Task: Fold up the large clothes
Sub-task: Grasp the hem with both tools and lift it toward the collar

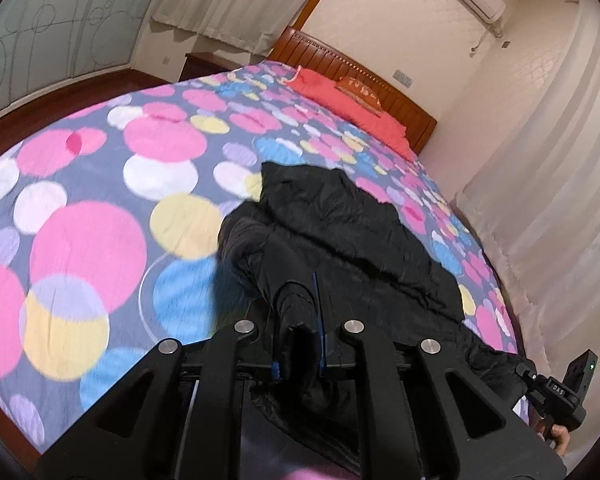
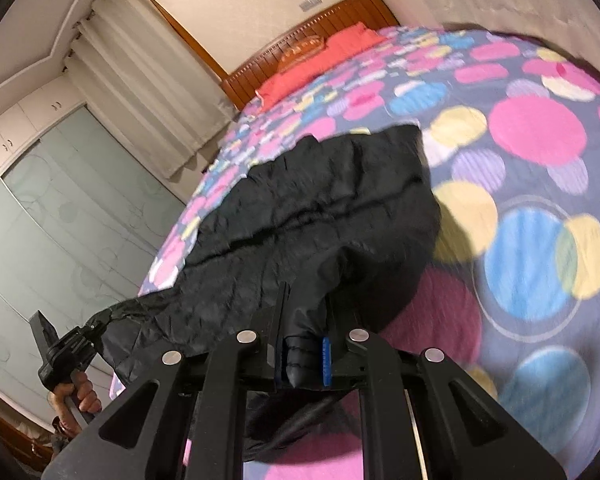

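Note:
A black padded jacket [image 1: 340,224] lies crumpled on the polka-dot bedspread [image 1: 92,208], its near edge lifted off the bed. My left gripper [image 1: 300,304] is shut on a fold of that edge, with the blue pads [image 1: 322,340] pressing black fabric. My right gripper [image 2: 305,316] is shut on another part of the same jacket [image 2: 324,208]. Each view catches the other tool: the right gripper [image 1: 528,374] at the lower right of the left wrist view, and the left gripper [image 2: 96,322] pinching the jacket's corner, with a hand [image 2: 82,396] on its handle.
Red pillows [image 1: 352,104] lie against a wooden headboard [image 1: 332,60] at the far end of the bed. White curtains [image 1: 560,208] hang along one side, and frosted wardrobe doors [image 2: 60,220] stand on the other. A dark nightstand [image 1: 208,65] sits by the headboard.

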### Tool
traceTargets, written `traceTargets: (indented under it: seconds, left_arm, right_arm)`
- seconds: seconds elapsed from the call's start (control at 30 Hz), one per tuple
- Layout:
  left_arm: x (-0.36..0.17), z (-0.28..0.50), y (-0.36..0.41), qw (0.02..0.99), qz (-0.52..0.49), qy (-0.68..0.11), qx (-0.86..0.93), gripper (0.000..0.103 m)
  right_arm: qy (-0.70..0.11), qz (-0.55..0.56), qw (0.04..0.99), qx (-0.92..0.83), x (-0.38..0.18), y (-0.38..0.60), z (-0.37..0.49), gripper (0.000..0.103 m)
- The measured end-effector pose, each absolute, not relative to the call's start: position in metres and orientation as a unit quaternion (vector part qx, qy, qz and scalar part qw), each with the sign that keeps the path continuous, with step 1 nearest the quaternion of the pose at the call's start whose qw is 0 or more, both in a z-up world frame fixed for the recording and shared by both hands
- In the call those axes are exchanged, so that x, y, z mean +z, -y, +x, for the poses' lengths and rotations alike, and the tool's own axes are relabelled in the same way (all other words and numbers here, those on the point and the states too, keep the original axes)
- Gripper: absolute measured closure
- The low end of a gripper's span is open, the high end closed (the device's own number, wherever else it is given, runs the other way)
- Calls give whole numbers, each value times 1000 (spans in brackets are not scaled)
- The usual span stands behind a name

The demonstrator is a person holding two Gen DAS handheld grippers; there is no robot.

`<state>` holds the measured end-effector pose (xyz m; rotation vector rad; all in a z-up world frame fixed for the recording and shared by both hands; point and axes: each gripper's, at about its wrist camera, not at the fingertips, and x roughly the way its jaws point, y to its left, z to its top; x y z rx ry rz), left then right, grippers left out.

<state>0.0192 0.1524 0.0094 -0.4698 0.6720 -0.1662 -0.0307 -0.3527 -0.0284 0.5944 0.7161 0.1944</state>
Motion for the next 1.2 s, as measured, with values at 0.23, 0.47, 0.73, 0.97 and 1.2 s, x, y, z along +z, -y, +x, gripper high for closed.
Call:
traceTargets:
  seconds: [0.23, 0.47, 0.73, 0.97, 1.2]
  left_arm:
    - [31, 68, -154, 916, -234, -311, -93, 92]
    - [51, 144, -150, 917, -235, -309, -89, 92]
    - [46, 254, -131, 920, -198, -334, -51, 92]
    - [7, 357, -114, 907, -181, -379, -15, 92]
    - [-47, 421, -101, 893, -152, -424, 15, 92]
  right_arm:
    - [-310, 289, 901, 94, -1, 362, 2, 90]
    - [-276, 306, 908, 78, 23, 382, 62, 90]
    - [-273, 336, 901, 39, 17, 411, 169, 90]
    - [-321, 349, 880, 10, -26, 430, 264, 90]
    - [-381, 352, 855, -8, -92, 438, 332, 90]
